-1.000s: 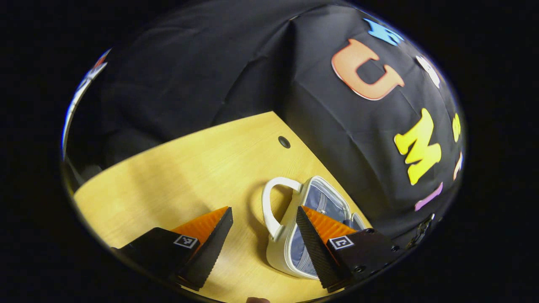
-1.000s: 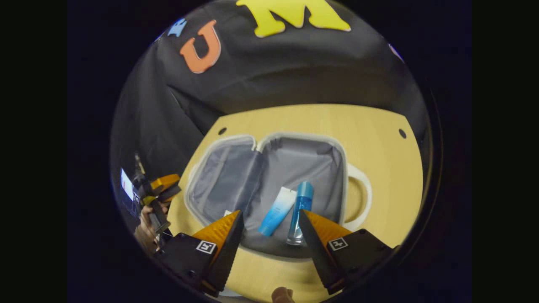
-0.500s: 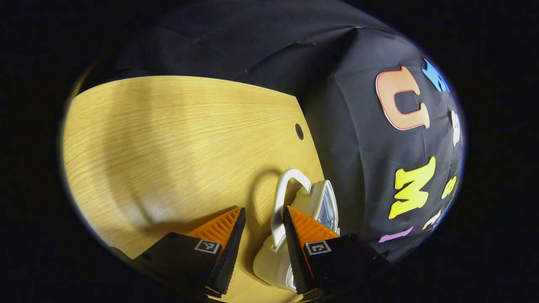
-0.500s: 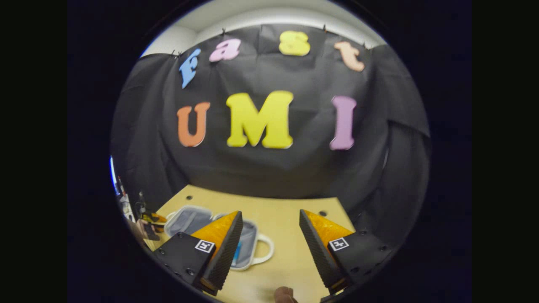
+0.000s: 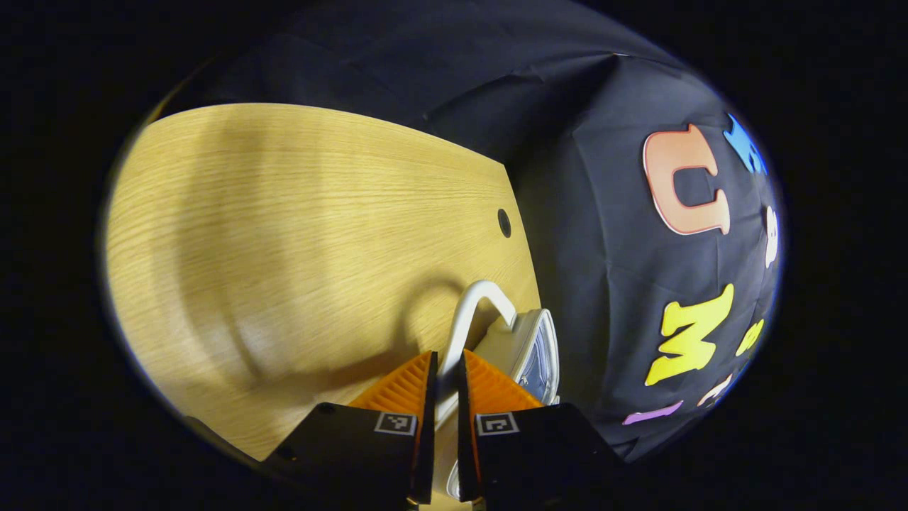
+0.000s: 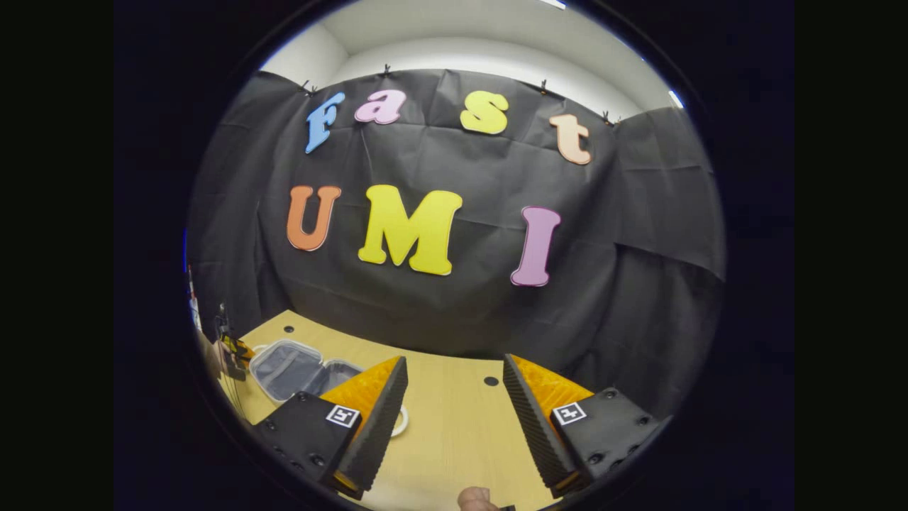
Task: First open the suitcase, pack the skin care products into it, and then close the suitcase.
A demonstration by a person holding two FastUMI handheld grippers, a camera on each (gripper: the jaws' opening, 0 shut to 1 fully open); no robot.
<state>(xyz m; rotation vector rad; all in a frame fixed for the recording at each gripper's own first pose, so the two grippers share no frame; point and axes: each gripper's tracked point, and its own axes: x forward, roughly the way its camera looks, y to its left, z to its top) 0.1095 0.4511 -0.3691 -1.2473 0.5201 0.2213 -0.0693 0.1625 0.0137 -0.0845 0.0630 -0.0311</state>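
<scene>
Left gripper (image 5: 443, 369) has its two fingers drawn close together on the white handle (image 5: 468, 312) of the suitcase (image 5: 528, 348), the thin loop running down into the narrow gap between them with both fingers pressing its sides. That handle is a pale arched strap rising from a cream hard shell; past it, the shell's rim frames a sliver of grey-blue lining. The suitcase sits on the wooden table (image 5: 284, 234), near the far edge where the black cloth wall begins, with a small dark hole in the tabletop just beyond the handle.

Right gripper (image 6: 454, 404) has its fingers spread wide apart with nothing between them, held above the same table. In the right gripper view the suitcase (image 6: 287, 365) lies open at the left, well apart from that gripper, its grey lining facing up inside a white rim. A hand at the far left edge holds the other gripper beside it.
</scene>
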